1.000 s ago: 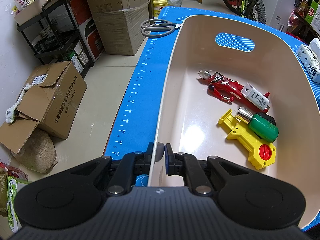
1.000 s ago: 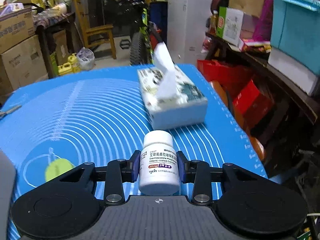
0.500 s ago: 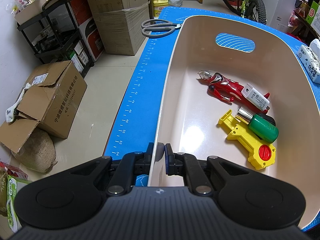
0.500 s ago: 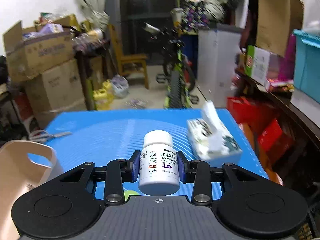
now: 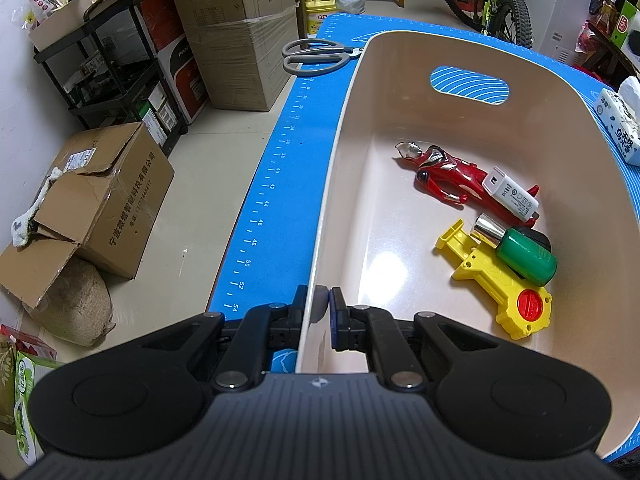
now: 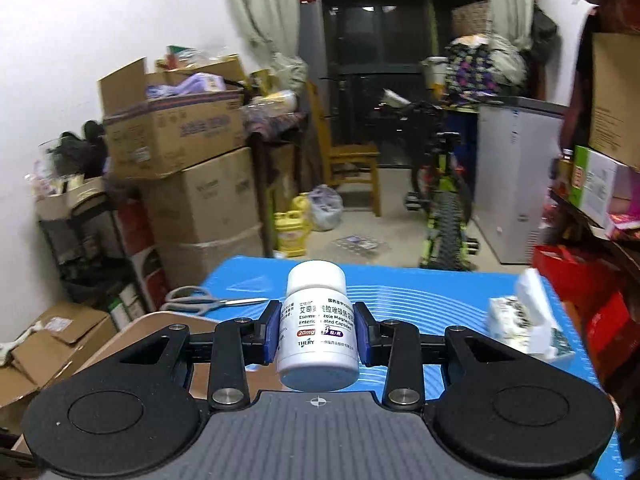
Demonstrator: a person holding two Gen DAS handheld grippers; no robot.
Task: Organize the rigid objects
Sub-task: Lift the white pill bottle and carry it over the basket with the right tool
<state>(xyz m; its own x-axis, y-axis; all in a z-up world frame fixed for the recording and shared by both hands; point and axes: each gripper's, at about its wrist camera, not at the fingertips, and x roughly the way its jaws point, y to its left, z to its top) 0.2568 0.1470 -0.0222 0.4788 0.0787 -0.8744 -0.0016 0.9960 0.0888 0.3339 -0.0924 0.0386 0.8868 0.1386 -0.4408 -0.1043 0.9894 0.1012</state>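
1. Left gripper (image 5: pixel 318 307) pinches the bin (image 5: pixel 600 152) by its near wall, 1 finger inside, 1 outside.
2. Right gripper (image 6: pixel 317 334) is clamped on the pill bottle (image 6: pixel 318 332), upright, off the mat (image 6: pixel 420 292).
3. In the bin: red figure (image 5: pixel 444 172), charger (image 5: pixel 510 194), yellow toy (image 5: pixel 500 280), green bottle (image 5: pixel 524 256).
4. Scissors (image 5: pixel 316 55) lie on the mat beside the bin's far corner.

blue mat (image 5: pixel 288 168), cardboard boxes (image 5: pixel 108 196), bicycle (image 6: pixel 444 208), wooden chair (image 6: pixel 348 160)

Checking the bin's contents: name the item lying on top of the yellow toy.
The green bottle with the silver cap; it rests across the yellow toy, whereas the white charger lies on the red figure.
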